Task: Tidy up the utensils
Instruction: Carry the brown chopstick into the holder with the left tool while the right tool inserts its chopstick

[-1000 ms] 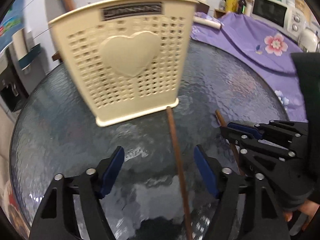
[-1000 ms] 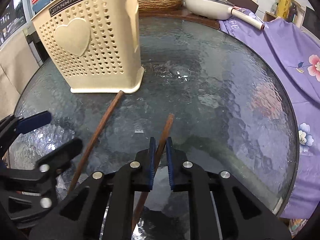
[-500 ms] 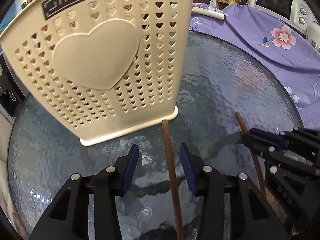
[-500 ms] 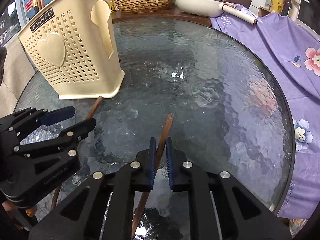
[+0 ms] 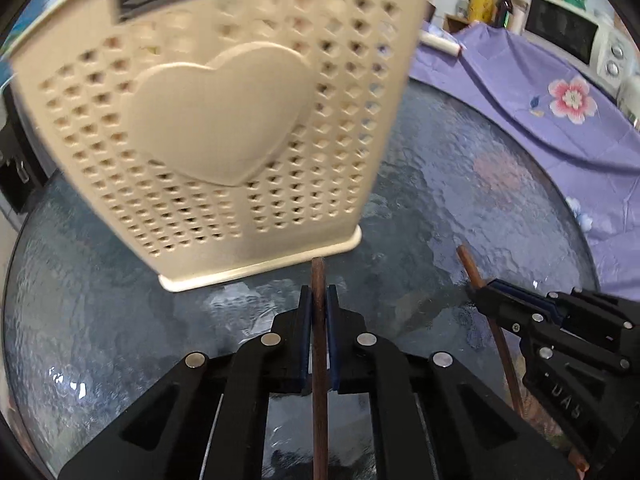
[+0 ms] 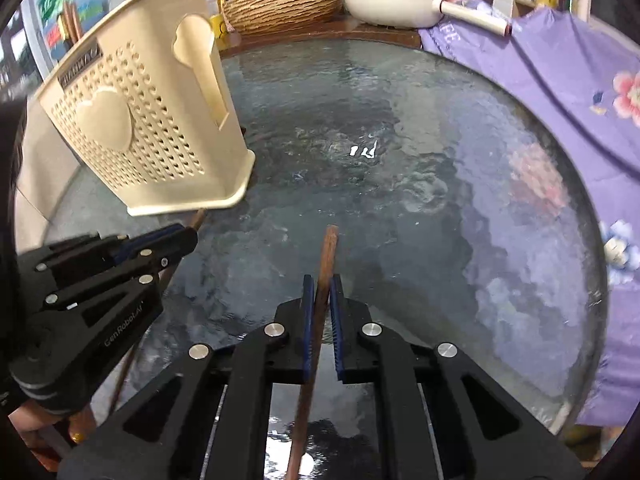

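A cream perforated utensil holder (image 5: 224,128) with a heart on its front stands on the round glass table (image 5: 460,200); it also shows in the right wrist view (image 6: 140,132). My left gripper (image 5: 319,294) is shut on a brown wooden chopstick (image 5: 319,352) whose tip reaches the holder's base. My right gripper (image 6: 321,284) is shut on a second brown chopstick (image 6: 326,252) that points out over the glass. The right gripper also shows at the right in the left wrist view (image 5: 492,294), and the left gripper shows at the left in the right wrist view (image 6: 188,238).
A purple flowered cloth (image 6: 560,72) covers the right side. A woven basket (image 6: 280,6) and a white pan (image 6: 392,4) stand beyond the table's far edge. A microwave (image 5: 568,32) is at the far right. Brown utensil handles (image 6: 70,20) rise behind the holder.
My left gripper moved forward toward the holder and closed on the chopstick that lay between its open fingers. The right gripper stayed shut on its chopstick.
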Motion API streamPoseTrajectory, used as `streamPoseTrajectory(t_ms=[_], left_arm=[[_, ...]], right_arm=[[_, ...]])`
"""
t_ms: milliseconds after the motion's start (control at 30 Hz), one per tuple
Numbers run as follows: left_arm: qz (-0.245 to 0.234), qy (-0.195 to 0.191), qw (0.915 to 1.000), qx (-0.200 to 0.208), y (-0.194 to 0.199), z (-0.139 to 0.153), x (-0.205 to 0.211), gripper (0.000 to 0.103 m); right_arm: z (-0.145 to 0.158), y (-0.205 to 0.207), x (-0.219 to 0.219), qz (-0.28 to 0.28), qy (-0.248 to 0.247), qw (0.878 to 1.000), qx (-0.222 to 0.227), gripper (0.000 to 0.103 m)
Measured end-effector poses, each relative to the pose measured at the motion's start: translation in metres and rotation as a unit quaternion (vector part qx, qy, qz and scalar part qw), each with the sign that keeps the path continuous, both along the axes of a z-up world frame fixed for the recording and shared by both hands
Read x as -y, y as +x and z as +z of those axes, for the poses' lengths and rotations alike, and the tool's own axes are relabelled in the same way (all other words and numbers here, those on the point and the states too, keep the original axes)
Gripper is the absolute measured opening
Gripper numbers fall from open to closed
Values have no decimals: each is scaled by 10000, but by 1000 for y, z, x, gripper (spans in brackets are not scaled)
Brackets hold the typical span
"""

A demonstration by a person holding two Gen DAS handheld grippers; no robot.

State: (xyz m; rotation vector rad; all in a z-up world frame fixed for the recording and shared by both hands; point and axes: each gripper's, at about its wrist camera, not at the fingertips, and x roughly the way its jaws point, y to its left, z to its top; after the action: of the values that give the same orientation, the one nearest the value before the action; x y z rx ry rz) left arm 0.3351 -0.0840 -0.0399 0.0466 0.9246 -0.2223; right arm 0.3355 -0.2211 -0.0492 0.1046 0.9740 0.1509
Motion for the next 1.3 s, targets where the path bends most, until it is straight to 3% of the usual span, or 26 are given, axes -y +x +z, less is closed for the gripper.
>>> streamPoseTrajectory(t_ms=[400,767,1300], left_arm=[[114,-816,9936,774,-47,64,-36,7],[-75,-1197,9832,1378,-87,115,-58,7],[-240,-1392,9735,1798,-123,153,-83,7]], right_arm=[[42,-23,1,135,783,9939,767,8],[100,-54,5,476,1804,9731,1351,7],[156,-91,-14,1016,1603,9619,1970,7]])
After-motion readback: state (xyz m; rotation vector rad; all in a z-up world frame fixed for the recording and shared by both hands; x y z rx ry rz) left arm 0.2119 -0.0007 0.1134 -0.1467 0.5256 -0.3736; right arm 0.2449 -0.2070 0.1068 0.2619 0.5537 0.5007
